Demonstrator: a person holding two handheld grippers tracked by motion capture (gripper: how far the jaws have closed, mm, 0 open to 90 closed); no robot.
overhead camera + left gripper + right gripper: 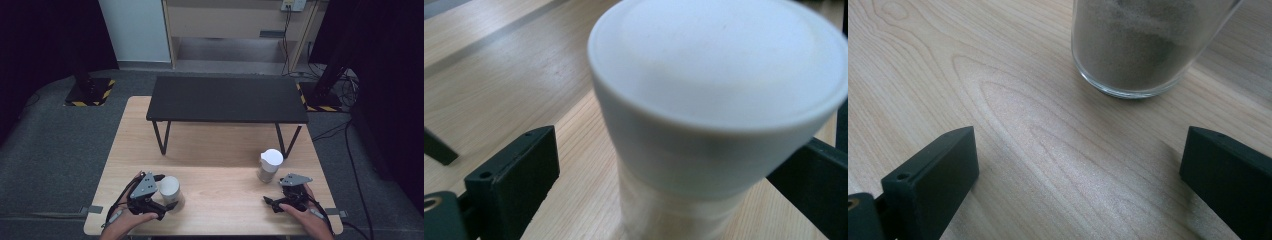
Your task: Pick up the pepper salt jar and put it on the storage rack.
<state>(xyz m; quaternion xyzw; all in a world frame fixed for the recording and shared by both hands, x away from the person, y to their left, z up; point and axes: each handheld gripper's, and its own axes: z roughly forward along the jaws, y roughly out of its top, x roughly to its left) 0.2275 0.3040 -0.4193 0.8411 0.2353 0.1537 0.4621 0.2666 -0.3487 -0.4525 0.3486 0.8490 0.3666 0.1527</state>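
A: On the left, where is the white cup [169, 189]?
B: It stands between the wide jaws of the left gripper [159, 192], not yet squeezed. It looks light and smooth; grip it mid-wall.
A: And right?
B: The right gripper [278, 196], wide too, faces a lidded glass [269, 165]. Probably heavier, fragile.

A light wooden table [220, 150] carries a black bench [227, 99] (four-legged) and two white-lidded jars [170, 192].

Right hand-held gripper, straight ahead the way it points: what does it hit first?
Most likely the glass of brownish powder: it stands just beyond the open jaws of the right hand-held gripper, a little right of centre, with bare wooden table between. Depth is hard to judge.
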